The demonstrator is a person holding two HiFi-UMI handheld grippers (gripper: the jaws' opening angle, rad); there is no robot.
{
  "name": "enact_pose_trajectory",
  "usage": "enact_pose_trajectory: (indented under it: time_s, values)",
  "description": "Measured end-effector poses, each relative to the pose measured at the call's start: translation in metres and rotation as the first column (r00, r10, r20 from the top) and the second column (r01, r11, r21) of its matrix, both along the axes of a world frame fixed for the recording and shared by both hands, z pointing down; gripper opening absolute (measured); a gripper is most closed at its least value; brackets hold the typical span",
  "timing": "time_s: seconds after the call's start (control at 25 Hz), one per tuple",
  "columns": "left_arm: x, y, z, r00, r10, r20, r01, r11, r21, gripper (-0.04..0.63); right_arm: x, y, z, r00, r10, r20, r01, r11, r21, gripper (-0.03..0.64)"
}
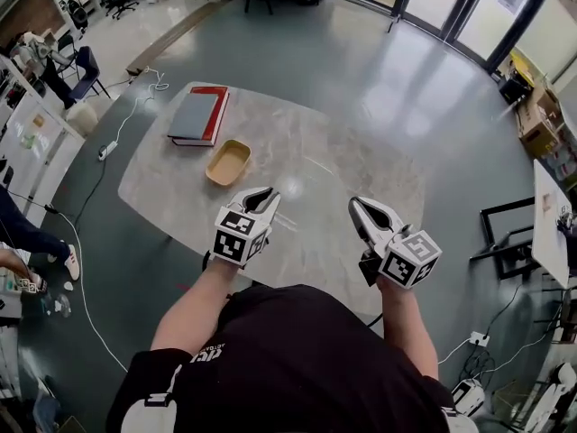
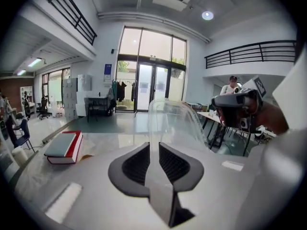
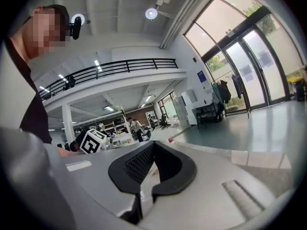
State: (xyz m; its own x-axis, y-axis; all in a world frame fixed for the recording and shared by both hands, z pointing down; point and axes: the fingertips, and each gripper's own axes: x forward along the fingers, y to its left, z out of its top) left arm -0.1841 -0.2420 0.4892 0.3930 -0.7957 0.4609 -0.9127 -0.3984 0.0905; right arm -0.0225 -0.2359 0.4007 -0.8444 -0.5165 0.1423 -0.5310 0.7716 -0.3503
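I hold both grippers above the near edge of a grey marble table [image 1: 343, 165]. My left gripper [image 1: 269, 194] is shut with nothing between its jaws, as the left gripper view [image 2: 154, 145] confirms. My right gripper [image 1: 354, 204] is likewise shut and empty, its black pads meeting at the tip [image 3: 152, 143]. A shallow yellow dish [image 1: 228, 162] lies ahead of the left gripper. Farther back on the left lies a red book with a grey cover [image 1: 196, 115], also in the left gripper view [image 2: 63, 146]. Neither gripper touches anything.
A white cable and power strip [image 1: 108, 147] trail over the floor left of the table. Another person's arm and shoe [image 1: 27, 242] show at the left edge. A white desk [image 1: 550, 219] and a black frame [image 1: 505, 237] stand on the right.
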Motion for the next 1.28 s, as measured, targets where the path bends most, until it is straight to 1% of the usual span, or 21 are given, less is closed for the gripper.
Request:
enact_pose_trajectory:
  time_s: [0.2,0.4,0.56,0.64,0.72,0.92,1.12,1.28]
  values:
    - [-0.031,-0.025,-0.033,0.999,0.021,-0.051,-0.017,0.997,0.08,0.061,-0.025,-0.008,-0.024,0.999,0.047,0.01,-0.048,0.997,0.06,0.014]
    - [-0.058,-0.037,-0.062,0.991,0.072,-0.114,-0.057,0.99,0.129,0.061,-0.045,-0.01,-0.04,0.993,0.119,-0.005,-0.117,0.987,0.114,0.012]
    - [-0.067,-0.038,-0.083,0.982,0.103,-0.158,-0.076,0.982,0.171,0.061,-0.045,-0.011,-0.045,0.981,0.191,-0.026,-0.185,0.972,0.142,0.012]
    - [-0.064,-0.041,-0.093,0.98,0.113,-0.164,-0.079,0.977,0.198,0.061,-0.038,-0.013,-0.052,0.978,0.209,-0.026,-0.202,0.965,0.164,0.012]
    - [-0.06,-0.044,-0.102,0.98,0.109,-0.165,-0.069,0.971,0.227,0.061,-0.031,-0.014,-0.058,0.978,0.207,-0.031,-0.198,0.963,0.182,0.012]
    - [-0.059,-0.041,-0.121,0.982,0.063,-0.181,-0.011,0.961,0.275,0.061,-0.023,-0.011,-0.069,0.981,0.191,-0.039,-0.177,0.958,0.226,0.012]
    - [-0.049,-0.032,-0.144,0.986,0.047,-0.162,0.012,0.939,0.343,0.061,-0.007,-0.006,-0.08,0.984,0.176,-0.032,-0.161,0.95,0.268,0.012]
    - [-0.043,-0.031,-0.144,0.984,0.025,-0.174,0.037,0.938,0.344,0.061,0.003,-0.006,-0.077,0.984,0.169,-0.051,-0.149,0.95,0.276,0.012]
